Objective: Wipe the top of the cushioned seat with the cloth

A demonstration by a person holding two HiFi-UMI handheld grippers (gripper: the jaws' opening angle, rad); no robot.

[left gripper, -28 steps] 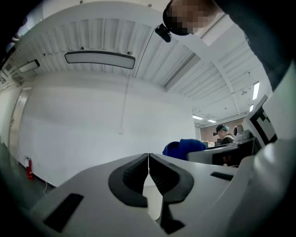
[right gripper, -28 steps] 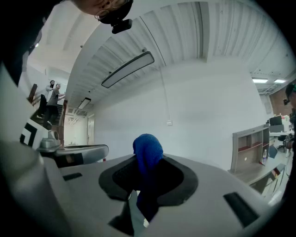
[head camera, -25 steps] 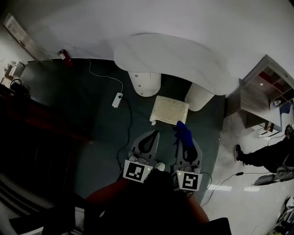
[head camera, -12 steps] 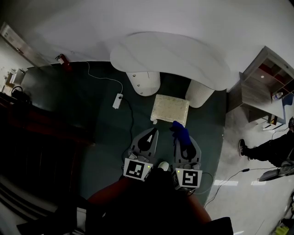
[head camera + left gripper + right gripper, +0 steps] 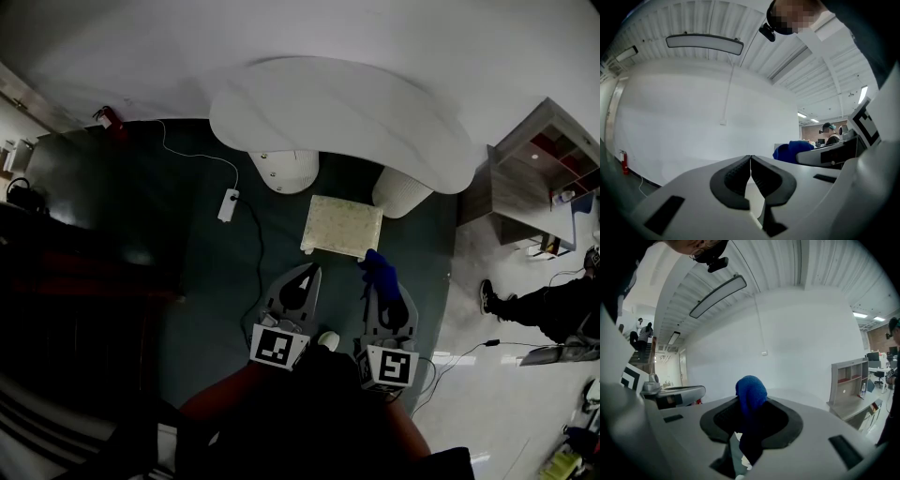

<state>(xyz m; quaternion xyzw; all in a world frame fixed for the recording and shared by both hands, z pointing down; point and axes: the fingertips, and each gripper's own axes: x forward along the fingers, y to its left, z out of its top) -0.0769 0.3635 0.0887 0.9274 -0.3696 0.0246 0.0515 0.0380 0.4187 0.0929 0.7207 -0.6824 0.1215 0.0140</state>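
The cushioned seat is a pale square stool on the dark green floor, under the edge of a white table. My right gripper is shut on a blue cloth that bunches up over its tip, just below the seat's near right corner. In the right gripper view the blue cloth stands between the shut jaws of the right gripper. My left gripper is shut and holds nothing, below the seat's near left side. The left gripper shows jaws pressed together, with the cloth beside it.
A white curved table on two ribbed cylinder legs stands behind the seat. A white power strip and cable lie on the floor at left. A grey shelf unit is at right; a person's leg rests on the light floor.
Both grippers and the cloth shifted slightly to the right and down in the head view, and the view itself swung a little; the cloth stays clamped in the right gripper.
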